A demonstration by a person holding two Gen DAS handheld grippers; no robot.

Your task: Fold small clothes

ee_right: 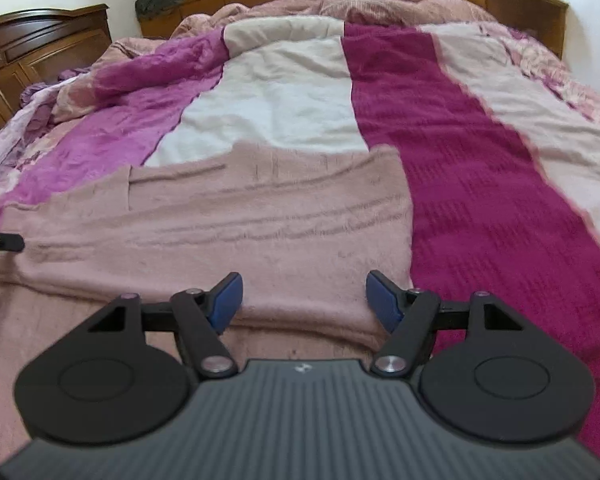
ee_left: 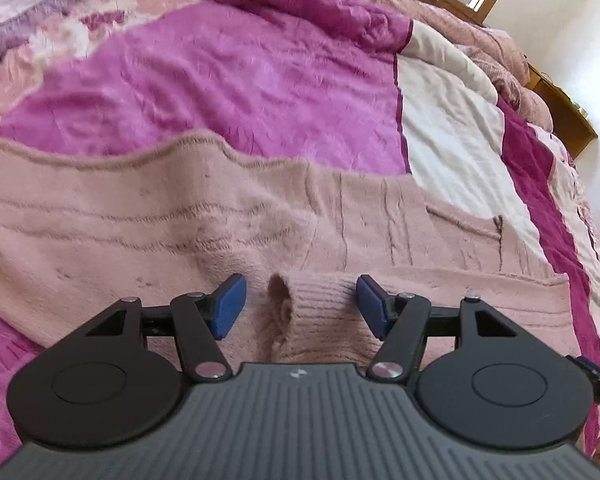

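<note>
A fuzzy pale pink knit sweater (ee_left: 160, 220) lies spread flat on the bed, its body running across both views (ee_right: 240, 216). In the left wrist view a ribbed sleeve cuff (ee_left: 324, 304) sits between the blue pads of my left gripper (ee_left: 298, 304), which stands open. The left pad is clear of the cuff; the right pad is at its edge. My right gripper (ee_right: 304, 300) is also open, its pads straddling the sweater's near edge by the right-hand corner without pinching it. Part of the left gripper (ee_right: 0, 242) shows at the far left of the right wrist view.
The bed is covered by a patchwork spread of magenta (ee_right: 480, 200), light purple (ee_left: 240, 80) and white (ee_right: 268, 112) panels. A crumpled pink quilt (ee_right: 360, 0) is heaped at the far end against a wooden headboard (ee_right: 520, 0). A wooden cabinet (ee_right: 40, 52) stands at the left.
</note>
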